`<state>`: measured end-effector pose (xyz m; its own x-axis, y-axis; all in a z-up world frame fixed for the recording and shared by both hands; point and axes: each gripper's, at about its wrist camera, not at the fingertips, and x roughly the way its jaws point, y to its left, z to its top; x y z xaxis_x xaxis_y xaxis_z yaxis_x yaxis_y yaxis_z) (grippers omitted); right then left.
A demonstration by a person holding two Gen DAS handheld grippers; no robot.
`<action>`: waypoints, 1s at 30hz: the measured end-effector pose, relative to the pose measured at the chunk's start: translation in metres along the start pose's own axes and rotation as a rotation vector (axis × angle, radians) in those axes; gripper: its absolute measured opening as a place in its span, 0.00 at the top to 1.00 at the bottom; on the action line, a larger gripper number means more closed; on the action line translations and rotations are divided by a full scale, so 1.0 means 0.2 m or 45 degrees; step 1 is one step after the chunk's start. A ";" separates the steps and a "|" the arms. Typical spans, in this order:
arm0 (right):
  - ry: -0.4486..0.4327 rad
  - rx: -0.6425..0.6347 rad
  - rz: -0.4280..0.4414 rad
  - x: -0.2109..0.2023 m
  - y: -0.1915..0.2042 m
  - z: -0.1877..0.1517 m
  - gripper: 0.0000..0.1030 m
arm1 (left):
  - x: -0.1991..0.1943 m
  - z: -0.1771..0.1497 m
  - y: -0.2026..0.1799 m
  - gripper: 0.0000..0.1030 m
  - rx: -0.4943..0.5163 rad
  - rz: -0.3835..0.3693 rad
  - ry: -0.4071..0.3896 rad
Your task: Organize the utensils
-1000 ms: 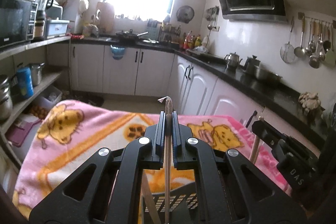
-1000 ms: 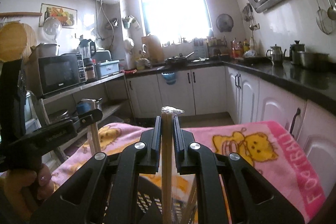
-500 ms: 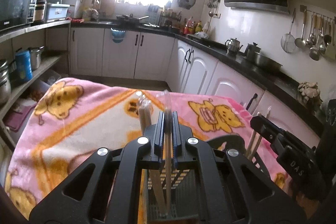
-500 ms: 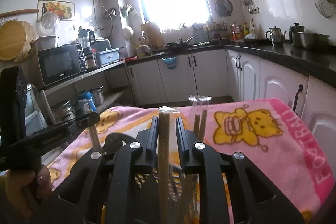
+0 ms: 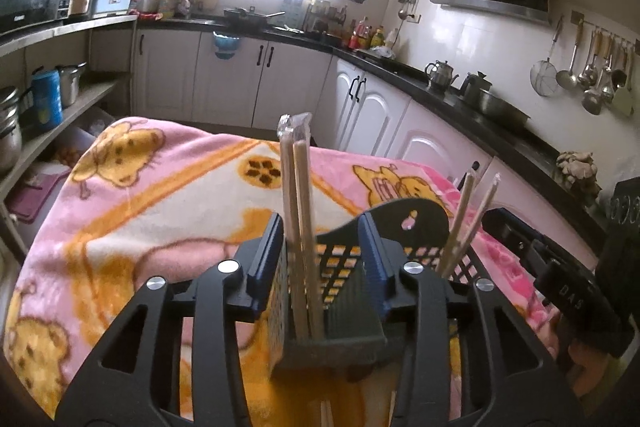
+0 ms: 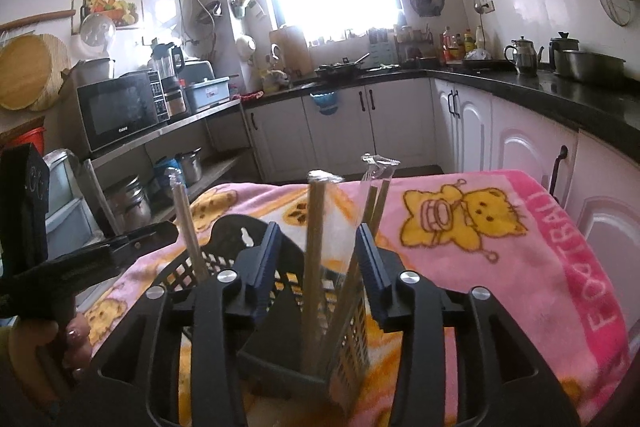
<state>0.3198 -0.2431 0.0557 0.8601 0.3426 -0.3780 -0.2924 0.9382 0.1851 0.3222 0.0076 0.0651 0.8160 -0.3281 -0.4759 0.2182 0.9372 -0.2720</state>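
A black slotted utensil basket (image 5: 404,223) stands on a pink cartoon blanket (image 5: 160,207). My left gripper (image 5: 320,227) is opening, its blue pads wide apart around a plastic-wrapped chopstick pair (image 5: 298,187) that stands free in the basket's near compartment. A second chopstick pair (image 5: 470,223) leans at the right. My right gripper (image 6: 318,239) is opening too, and between its jaws a wrapped chopstick pair (image 6: 316,227) stands untouched in the basket (image 6: 236,227). Another pair (image 6: 374,195) leans beside it, and a third (image 6: 186,223) stands at the left.
The blanket (image 6: 500,247) covers a table in a kitchen. White cabinets under a dark counter (image 5: 460,95) run along the right, shelves with pots (image 5: 68,83) along the left. A hand (image 6: 60,347) holds the left gripper's handle at the left edge of the right wrist view.
Both grippers came down over the basket and went from shut on a chopstick pair to open. Each pair now stands in the basket on its own.
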 end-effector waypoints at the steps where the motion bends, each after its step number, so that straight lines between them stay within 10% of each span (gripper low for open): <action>1: 0.005 0.000 0.007 -0.01 0.00 0.00 0.62 | -0.01 -0.01 0.00 0.68 -0.007 -0.006 0.005; 30: 0.204 -0.046 0.061 -0.36 0.17 -0.27 0.56 | -0.34 -0.32 0.06 0.42 -0.080 0.001 0.095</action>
<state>0.2261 -0.2330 0.0398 0.7679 0.3879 -0.5097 -0.3491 0.9207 0.1748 0.2343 0.0333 0.0400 0.7737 -0.3376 -0.5361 0.1819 0.9289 -0.3225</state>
